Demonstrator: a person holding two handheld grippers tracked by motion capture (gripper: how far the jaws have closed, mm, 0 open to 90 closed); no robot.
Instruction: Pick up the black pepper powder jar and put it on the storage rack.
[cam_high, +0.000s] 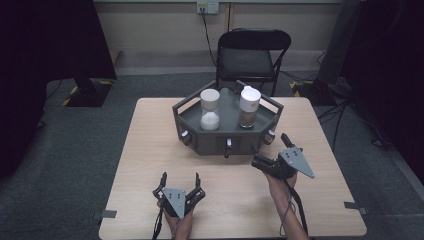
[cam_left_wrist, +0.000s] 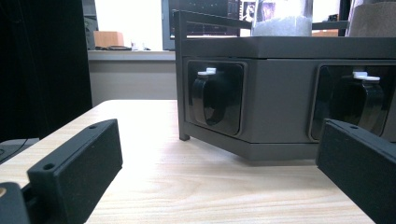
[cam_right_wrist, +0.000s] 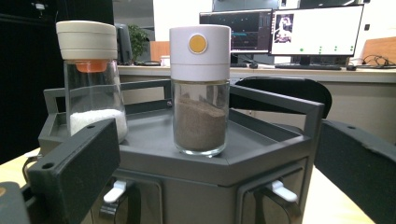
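Observation:
A dark grey six-sided rack (cam_high: 200, 142) stands at the middle back of the wooden table (cam_high: 145, 160). On its top tray stand a glass shaker of white grains (cam_high: 210, 110) (cam_right_wrist: 91, 79) and a white-capped shaker of brown powder (cam_high: 249, 107) (cam_right_wrist: 199, 88). Black pull handles with white tabs (cam_left_wrist: 215, 98) sit in its front faces. My left gripper (cam_high: 180, 177) (cam_left_wrist: 217, 172) rests low on the table in front of the rack, open and empty. My right gripper (cam_high: 270, 149) (cam_right_wrist: 217, 177) is raised by the rack's front right corner, open and empty, facing the shakers.
A black folding chair (cam_high: 252, 55) stands behind the table. Dark curtains and stands flank the floor on both sides. Monitors on a desk (cam_right_wrist: 280, 30) show far behind the rack. Bare tabletop lies left and right of the rack.

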